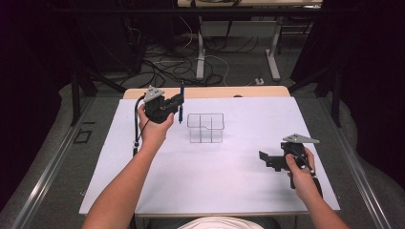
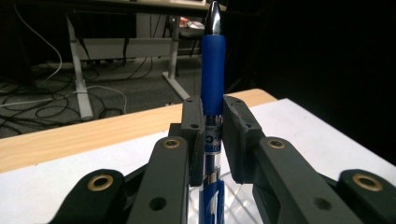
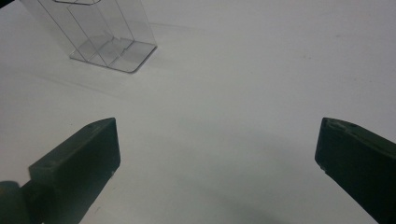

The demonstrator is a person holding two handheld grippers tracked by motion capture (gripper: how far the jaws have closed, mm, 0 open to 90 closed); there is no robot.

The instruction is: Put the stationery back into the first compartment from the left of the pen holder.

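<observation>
My left gripper point(image 1: 177, 102) is shut on a blue pen point(image 1: 181, 101), held upright above the white sheet just left of a clear divided plastic organizer point(image 1: 206, 128). In the left gripper view the blue pen point(image 2: 213, 79) stands clamped between the jaws, its dark tip up, with my left gripper point(image 2: 212, 126) closed around its barrel. My right gripper point(image 1: 264, 159) is open near the table's right front, low over the sheet. In the right gripper view my right gripper point(image 3: 217, 149) has its jaws far apart with nothing between them, and the organizer point(image 3: 100, 32) stands at upper left.
The white sheet point(image 1: 229, 176) covers most of the wooden table point(image 1: 215, 92). Beyond the far edge lie tangled cables point(image 1: 167, 67) and table legs point(image 1: 200, 52) on the floor. Dark curtains flank both sides.
</observation>
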